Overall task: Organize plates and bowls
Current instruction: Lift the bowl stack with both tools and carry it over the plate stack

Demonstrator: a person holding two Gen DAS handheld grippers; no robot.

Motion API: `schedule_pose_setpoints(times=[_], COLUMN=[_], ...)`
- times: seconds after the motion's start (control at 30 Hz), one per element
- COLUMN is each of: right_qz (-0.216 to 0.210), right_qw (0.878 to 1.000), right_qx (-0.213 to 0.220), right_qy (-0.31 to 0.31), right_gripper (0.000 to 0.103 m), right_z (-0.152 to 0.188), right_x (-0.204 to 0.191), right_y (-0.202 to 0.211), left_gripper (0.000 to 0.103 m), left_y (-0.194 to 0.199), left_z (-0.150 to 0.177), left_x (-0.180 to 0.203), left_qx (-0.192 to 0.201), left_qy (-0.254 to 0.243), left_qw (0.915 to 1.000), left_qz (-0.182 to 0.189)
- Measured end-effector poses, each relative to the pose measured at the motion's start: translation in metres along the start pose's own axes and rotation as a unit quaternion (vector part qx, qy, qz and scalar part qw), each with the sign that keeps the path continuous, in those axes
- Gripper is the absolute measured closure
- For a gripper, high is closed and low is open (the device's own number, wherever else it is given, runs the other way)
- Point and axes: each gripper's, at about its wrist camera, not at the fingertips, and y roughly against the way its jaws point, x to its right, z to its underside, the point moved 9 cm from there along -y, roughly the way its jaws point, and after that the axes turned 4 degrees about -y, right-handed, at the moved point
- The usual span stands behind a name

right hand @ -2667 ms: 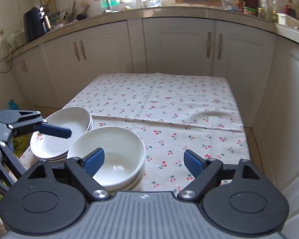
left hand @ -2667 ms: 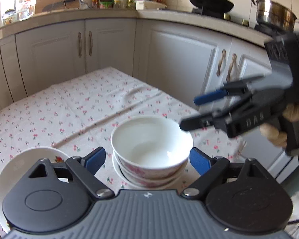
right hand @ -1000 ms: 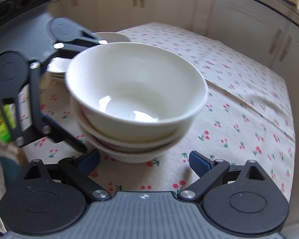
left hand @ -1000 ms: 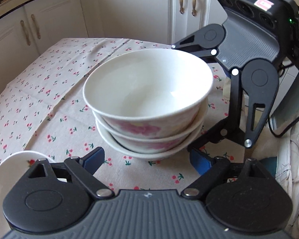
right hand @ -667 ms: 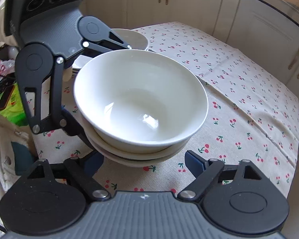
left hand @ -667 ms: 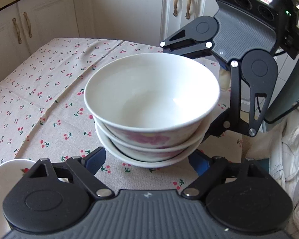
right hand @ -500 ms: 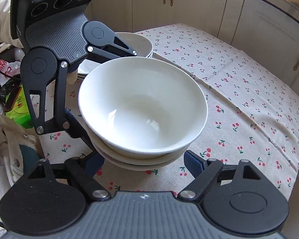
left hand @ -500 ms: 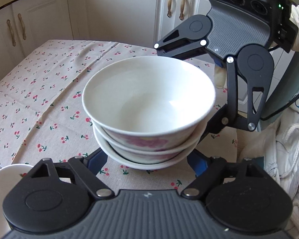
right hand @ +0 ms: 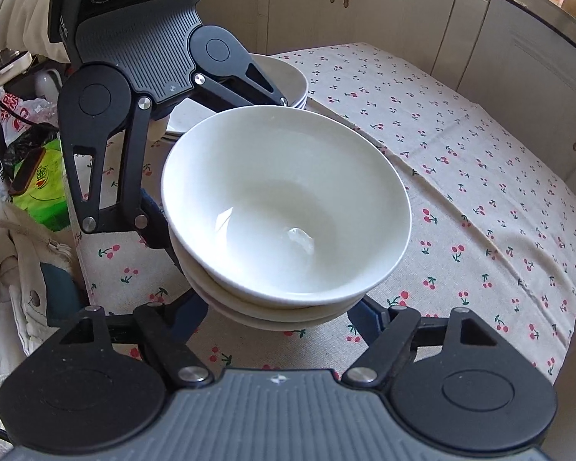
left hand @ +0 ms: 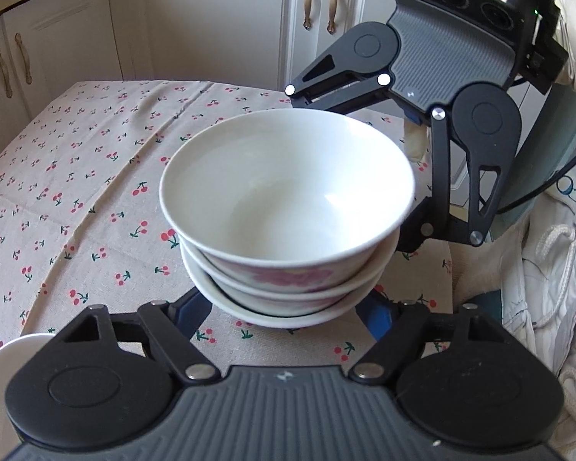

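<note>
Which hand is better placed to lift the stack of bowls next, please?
Probably left: left gripper and right gripper both straddle the bowls, jaws just closing, but the left's fingers look tucked further under.

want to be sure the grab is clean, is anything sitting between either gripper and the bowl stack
Nothing visible does. The left gripper and the right gripper each straddle the base of the bowl stack from opposite sides, and their fingers have just been closing toward it. Only the cherry tablecloth lies under it. The plates sit apart, behind.

Cherry-print tablecloth (left hand: 96,176), white cabinets (left hand: 219,23) behind, green packet (right hand: 42,188) beside the table.
</note>
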Motion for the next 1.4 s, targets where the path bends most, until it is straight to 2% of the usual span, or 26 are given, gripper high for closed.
schedule_pose_setpoints(times=[0.5,0.87,1.4], right_qz=[-0.001,-0.002,0.008], right_qw=[1.000,0.999,0.999], right_qx=[-0.007,-0.003,-0.008], right_qy=[-0.016,-0.033,-0.032], right_gripper=[0.020,0.018,0.019], right_z=[-0.0044,-0.0059,-0.0059], right_x=[0.0017,0.0030,0.0008], right_y=[0.0037,0.0024,0.0028], left_gripper=[0.022,0.021,0.018], left_y=[-0.0002,0.0053,0.0029], left_z=[-0.0020,-0.0030,-0.0042], left_x=[-0.0001,-0.0017,-0.0007], left_qx=[-0.004,0.010,0.006], left_qy=[-0.005,0.016,-0.001], left_qw=[1.0000,0.9997,0.9999], left_qz=[0.007,0.017,0.013])
